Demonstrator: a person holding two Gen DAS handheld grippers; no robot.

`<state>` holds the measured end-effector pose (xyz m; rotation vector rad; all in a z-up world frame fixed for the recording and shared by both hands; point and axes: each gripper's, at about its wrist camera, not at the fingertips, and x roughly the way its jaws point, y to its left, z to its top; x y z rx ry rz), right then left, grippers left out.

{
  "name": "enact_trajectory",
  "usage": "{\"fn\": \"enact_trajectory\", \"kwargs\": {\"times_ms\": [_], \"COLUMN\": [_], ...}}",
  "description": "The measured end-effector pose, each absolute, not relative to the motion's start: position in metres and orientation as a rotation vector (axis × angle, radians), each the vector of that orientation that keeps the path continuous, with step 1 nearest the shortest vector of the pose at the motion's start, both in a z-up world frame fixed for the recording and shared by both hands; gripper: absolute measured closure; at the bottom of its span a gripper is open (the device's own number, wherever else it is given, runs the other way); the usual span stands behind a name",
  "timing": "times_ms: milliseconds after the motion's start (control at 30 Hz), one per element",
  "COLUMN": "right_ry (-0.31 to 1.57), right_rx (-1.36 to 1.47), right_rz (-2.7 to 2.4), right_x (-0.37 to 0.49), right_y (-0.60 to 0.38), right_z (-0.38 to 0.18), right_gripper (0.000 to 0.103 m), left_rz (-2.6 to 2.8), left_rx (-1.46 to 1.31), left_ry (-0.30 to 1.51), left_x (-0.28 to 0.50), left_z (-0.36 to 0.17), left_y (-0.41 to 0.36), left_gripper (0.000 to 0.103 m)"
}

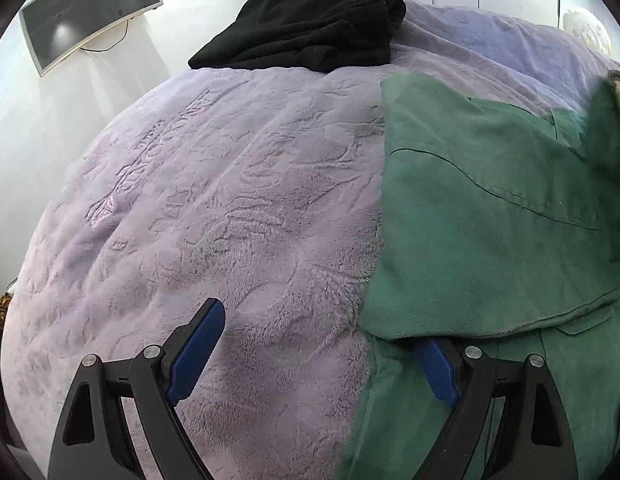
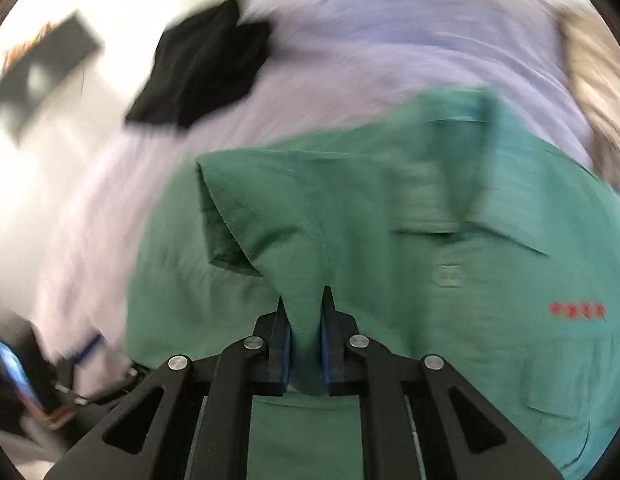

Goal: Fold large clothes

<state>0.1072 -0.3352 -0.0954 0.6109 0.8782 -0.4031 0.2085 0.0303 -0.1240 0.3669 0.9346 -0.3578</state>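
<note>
A large green shirt [image 1: 490, 216] lies on a lilac fleece blanket [image 1: 229, 200], filling the right half of the left wrist view. My left gripper [image 1: 322, 344] stands open at the shirt's left edge: one blue finger rests over the blanket, the other is tucked under a green fold. In the right wrist view the green shirt [image 2: 450, 240] has red lettering on its chest. My right gripper [image 2: 305, 304] is shut on a raised fold of the shirt's sleeve [image 2: 265, 216], with cloth pinched between its blue pads.
A folded black garment [image 1: 310, 28] sits at the far end of the bed; the same black garment [image 2: 201, 68] shows blurred in the right wrist view. A monitor [image 1: 85, 12] stands by the white wall at upper left. A beige knitted thing [image 2: 594, 92] lies at the far right.
</note>
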Motion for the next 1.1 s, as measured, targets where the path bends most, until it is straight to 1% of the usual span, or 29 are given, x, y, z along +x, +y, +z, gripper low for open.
{"fn": "enact_trajectory", "kwargs": {"times_ms": [100, 167, 200, 267, 300, 333, 367, 467, 500, 533, 567, 600, 633, 700, 767, 800, 867, 900, 933, 967, 1100], "right_ry": [0.809, 0.796, 0.79, 0.784, 0.777, 0.759, 0.729, 0.741, 0.759, 0.787, 0.812, 0.844, 0.857, 0.839, 0.819, 0.813, 0.821, 0.841, 0.874, 0.893, 0.898], "right_rx": [0.792, 0.922, 0.986, 1.104, 1.144, 1.167, 1.187, 1.183, 1.164, 1.132, 1.105, 1.077, 1.072, 1.117, 1.142, 1.146, 1.133, 1.109, 1.062, 1.012, 0.765], "right_rz": [-0.471, -0.499, -0.501, -0.498, -0.515, -0.516, -0.498, -0.477, -0.478, -0.497, -0.521, -0.549, -0.565, -0.555, -0.547, -0.537, -0.532, -0.54, -0.551, -0.557, -0.565], "right_x": [0.057, 0.032, 0.021, 0.001, -0.008, -0.013, -0.02, -0.017, -0.013, -0.009, -0.01, -0.007, -0.009, -0.017, -0.023, -0.025, -0.024, -0.02, -0.014, -0.011, 0.001], "right_y": [-0.383, -0.408, -0.417, -0.428, -0.431, -0.432, -0.432, -0.433, -0.433, -0.434, -0.438, -0.437, -0.439, -0.443, -0.447, -0.447, -0.446, -0.445, -0.442, -0.438, -0.421], "right_z": [-0.099, -0.116, -0.126, -0.144, -0.149, -0.151, -0.153, -0.15, -0.149, -0.148, -0.149, -0.152, -0.157, -0.165, -0.168, -0.169, -0.167, -0.165, -0.16, -0.153, -0.118], "right_gripper": [0.09, 0.09, 0.087, 0.074, 0.053, 0.042, 0.04, 0.039, 0.04, 0.049, 0.057, 0.07, 0.078, 0.083, 0.083, 0.081, 0.08, 0.08, 0.086, 0.094, 0.094], "left_rz": [-0.351, -0.346, -0.345, -0.347, -0.351, -0.354, -0.354, -0.342, -0.347, -0.347, -0.359, -0.376, -0.403, -0.444, -0.47, -0.476, -0.484, -0.484, -0.488, -0.501, -0.611], "left_rx": [0.369, 0.37, 0.371, 0.38, 0.386, 0.394, 0.399, 0.423, 0.429, 0.438, 0.45, 0.464, 0.481, 0.524, 0.569, 0.572, 0.539, 0.514, 0.49, 0.457, 0.355], "left_ry": [0.93, 0.925, 0.918, 0.906, 0.902, 0.899, 0.897, 0.866, 0.87, 0.878, 0.894, 0.906, 0.908, 0.908, 0.915, 0.925, 0.953, 0.962, 0.968, 0.973, 0.993], "left_x": [0.207, 0.207, 0.206, 0.204, 0.205, 0.207, 0.209, 0.216, 0.219, 0.221, 0.223, 0.222, 0.22, 0.214, 0.208, 0.207, 0.212, 0.216, 0.222, 0.228, 0.258], "left_z": [-0.121, -0.118, -0.114, -0.11, -0.108, -0.107, -0.105, -0.1, -0.101, -0.103, -0.107, -0.108, -0.106, -0.102, -0.096, -0.093, -0.085, -0.081, -0.077, -0.073, -0.066], "left_y": [0.031, 0.031, 0.032, 0.034, 0.034, 0.034, 0.034, 0.036, 0.037, 0.038, 0.04, 0.041, 0.044, 0.049, 0.057, 0.062, 0.07, 0.07, 0.068, 0.063, 0.025], "left_gripper": [0.013, 0.013, 0.013, 0.013, 0.013, 0.013, 0.013, 0.012, 0.008, 0.006, 0.006, 0.006, 0.006, 0.006, 0.006, 0.006, 0.006, 0.006, 0.006, 0.006, 0.006]}}
